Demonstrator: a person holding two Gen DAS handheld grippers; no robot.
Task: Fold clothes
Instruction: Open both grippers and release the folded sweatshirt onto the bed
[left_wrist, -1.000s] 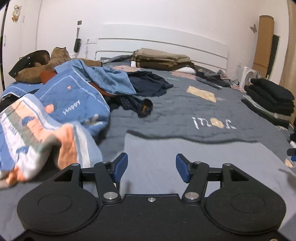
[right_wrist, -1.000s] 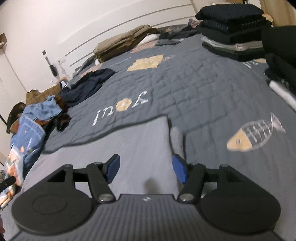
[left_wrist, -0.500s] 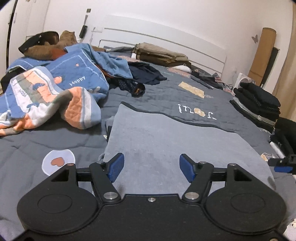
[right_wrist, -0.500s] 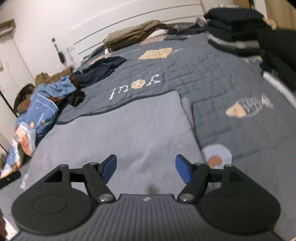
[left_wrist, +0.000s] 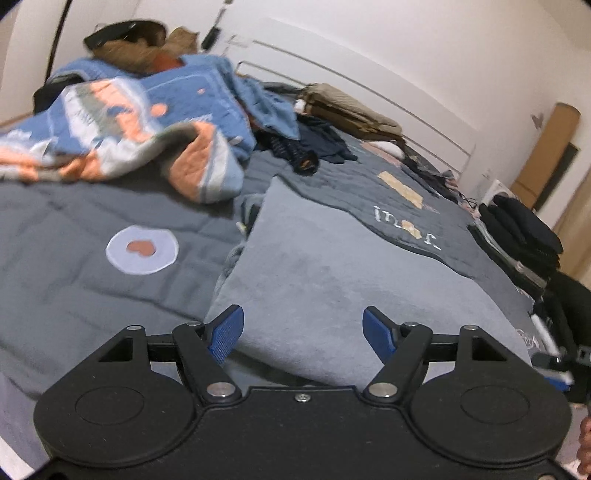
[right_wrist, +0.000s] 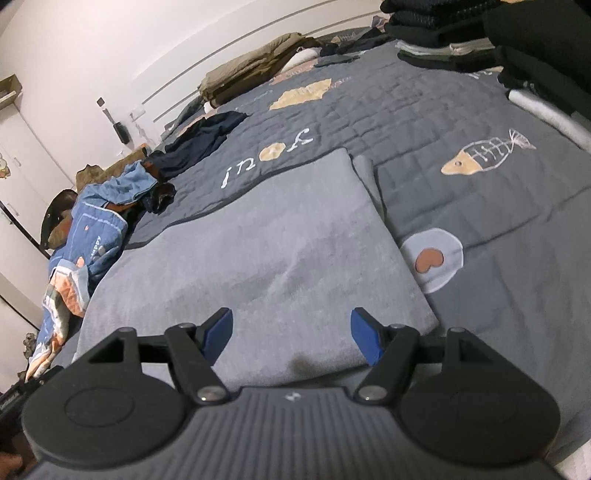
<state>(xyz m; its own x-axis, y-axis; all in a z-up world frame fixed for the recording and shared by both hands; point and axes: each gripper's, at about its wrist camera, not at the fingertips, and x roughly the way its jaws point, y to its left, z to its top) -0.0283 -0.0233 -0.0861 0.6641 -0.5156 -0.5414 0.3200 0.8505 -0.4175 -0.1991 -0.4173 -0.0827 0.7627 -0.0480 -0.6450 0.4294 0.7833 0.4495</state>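
Grey garment (left_wrist: 332, 273) spread flat on bed (left_wrist: 74, 236), directly ahead of both claws. Left claw (left_wrist: 303, 332) agape, empty, at near left corner; right claw (right_wrist: 291, 334) agape, empty, near right corner. Likely paired for a two-corner lift. Folded dark stack (left_wrist: 524, 236) beyond, right.

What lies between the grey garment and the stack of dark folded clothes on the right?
Only bare quilt with its fish patch, seen in the right wrist view.

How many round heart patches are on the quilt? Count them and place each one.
2. One heart patch lies just off the left edge of the grey garment; a second heart patch lies just off its right edge. Others may be hidden under it.
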